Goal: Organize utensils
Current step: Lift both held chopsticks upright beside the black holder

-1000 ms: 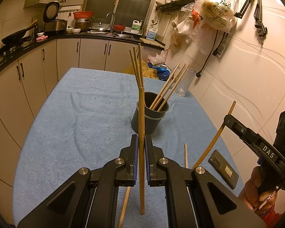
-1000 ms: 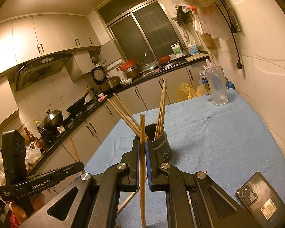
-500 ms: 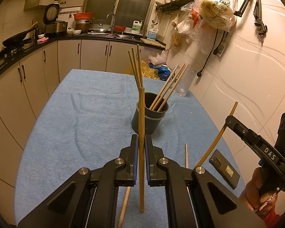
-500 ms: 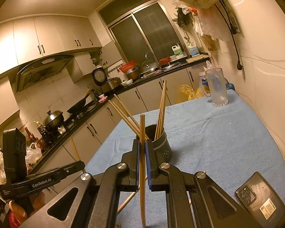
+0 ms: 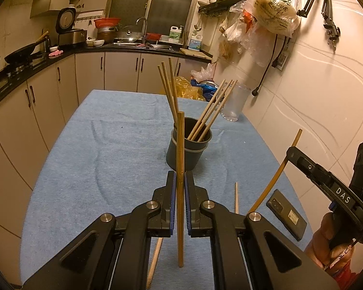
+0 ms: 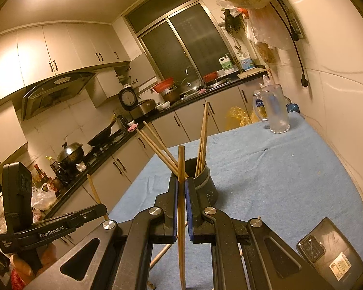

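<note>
A dark round holder cup (image 5: 188,149) stands mid-table with several wooden chopsticks (image 5: 168,89) leaning in it; it also shows in the right wrist view (image 6: 205,183). My left gripper (image 5: 180,181) is shut on one upright chopstick (image 5: 180,145), just short of the cup. My right gripper (image 6: 181,188) is shut on another upright chopstick (image 6: 181,169), near the cup. The right gripper shows at the right of the left wrist view (image 5: 321,176) with its chopstick (image 5: 278,174). Loose chopsticks (image 5: 236,197) lie on the cloth below the grippers.
A blue cloth covers the table (image 5: 96,149). A black phone (image 5: 286,213) lies at the right near edge, also in the right wrist view (image 6: 331,251). A clear plastic jug (image 6: 274,108) stands at the far right corner. The wall runs along the table's right side.
Both grippers have held their chopsticks throughout. The left view has drifted slightly; the cup sits about the same distance away.
</note>
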`<state>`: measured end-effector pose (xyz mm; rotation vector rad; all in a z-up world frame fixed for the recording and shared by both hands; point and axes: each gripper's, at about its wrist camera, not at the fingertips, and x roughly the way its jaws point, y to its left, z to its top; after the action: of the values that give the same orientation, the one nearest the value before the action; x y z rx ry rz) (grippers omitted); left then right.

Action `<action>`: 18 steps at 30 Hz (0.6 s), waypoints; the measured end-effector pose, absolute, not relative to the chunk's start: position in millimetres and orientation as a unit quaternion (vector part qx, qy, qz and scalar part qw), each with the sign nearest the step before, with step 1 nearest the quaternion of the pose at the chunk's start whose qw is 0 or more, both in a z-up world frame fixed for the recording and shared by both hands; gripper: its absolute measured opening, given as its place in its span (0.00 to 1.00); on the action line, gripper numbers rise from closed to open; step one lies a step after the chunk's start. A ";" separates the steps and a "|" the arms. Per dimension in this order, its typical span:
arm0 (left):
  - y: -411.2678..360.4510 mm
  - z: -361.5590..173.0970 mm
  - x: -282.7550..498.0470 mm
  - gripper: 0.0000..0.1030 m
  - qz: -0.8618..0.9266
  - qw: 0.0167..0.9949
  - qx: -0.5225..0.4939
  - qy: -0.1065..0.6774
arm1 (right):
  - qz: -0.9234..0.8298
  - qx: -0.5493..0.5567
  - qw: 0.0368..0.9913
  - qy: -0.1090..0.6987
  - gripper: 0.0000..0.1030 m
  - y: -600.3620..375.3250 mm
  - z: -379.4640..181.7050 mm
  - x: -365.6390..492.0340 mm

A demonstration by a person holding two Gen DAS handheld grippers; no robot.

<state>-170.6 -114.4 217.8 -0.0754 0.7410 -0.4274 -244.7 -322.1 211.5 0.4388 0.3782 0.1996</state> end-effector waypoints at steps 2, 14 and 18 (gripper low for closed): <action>-117.4 218.1 -171.5 0.06 -0.208 0.909 -0.035 0.359 | 0.098 0.215 0.954 0.185 0.06 -323.1 211.0 -244.8; -122.5 219.6 -173.3 0.06 -0.210 0.909 -0.029 0.359 | 0.097 0.219 0.953 0.183 0.06 -330.3 207.8 -245.6; -124.0 221.1 -172.0 0.06 -0.213 0.909 -0.027 0.357 | 0.094 0.220 0.953 0.185 0.06 -332.8 206.7 -244.9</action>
<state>-172.0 -124.0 221.1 -0.0555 0.7374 -0.4404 -244.9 -332.8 206.7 0.4469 0.3757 0.1917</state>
